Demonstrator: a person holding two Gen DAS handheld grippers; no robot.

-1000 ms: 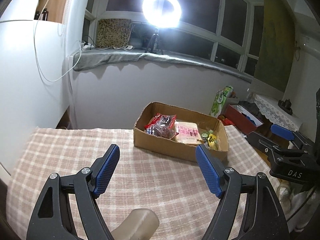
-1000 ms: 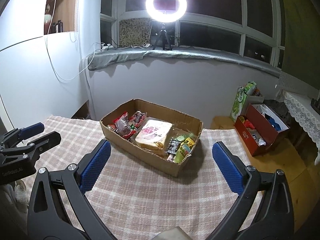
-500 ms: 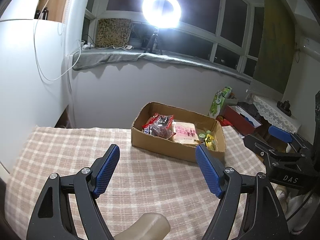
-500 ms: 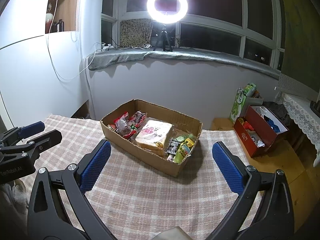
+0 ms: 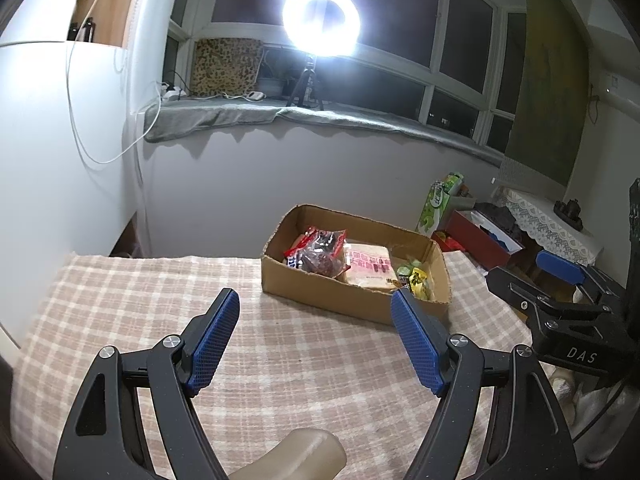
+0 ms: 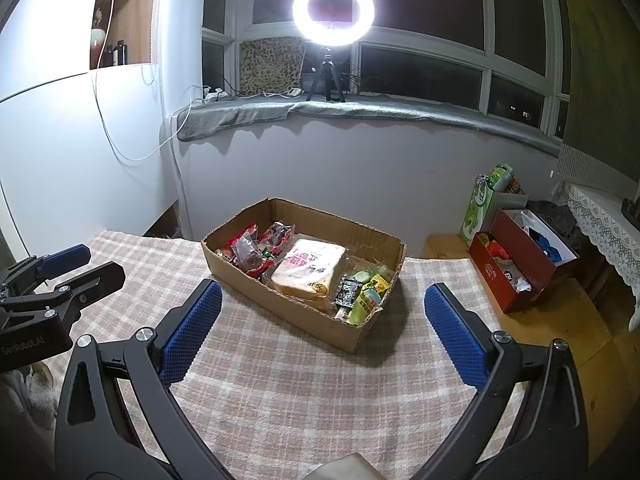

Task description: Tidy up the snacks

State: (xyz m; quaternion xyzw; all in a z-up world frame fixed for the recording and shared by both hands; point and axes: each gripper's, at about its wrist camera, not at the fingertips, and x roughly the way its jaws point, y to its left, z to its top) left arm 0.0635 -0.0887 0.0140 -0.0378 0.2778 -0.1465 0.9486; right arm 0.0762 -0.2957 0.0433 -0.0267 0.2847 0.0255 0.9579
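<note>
An open cardboard box [image 5: 320,294] [image 6: 256,284] stands on the checked tablecloth [image 5: 160,304] [image 6: 280,392]. It holds red snack bags [image 5: 320,250] [image 6: 256,250], a wrapped bread loaf [image 5: 368,266] [image 6: 310,270] and small green and yellow packets [image 5: 416,276] [image 6: 366,292]. My left gripper [image 5: 316,338] is open and empty, short of the box. My right gripper [image 6: 322,326] is open and empty, also short of the box. Each gripper shows in the other's view, the right one [image 5: 560,308] at the right, the left one [image 6: 48,284] at the left.
A white wall and windowsill with a bright ring light [image 6: 334,10] lie behind the table. On the floor to the right stand a red box [image 6: 520,264] of items, a green carton [image 6: 482,206] and a lace-covered stand [image 6: 600,220].
Both grippers have drifted back slightly from the box; the box sits a little farther off in both views. Both stay open and empty.
</note>
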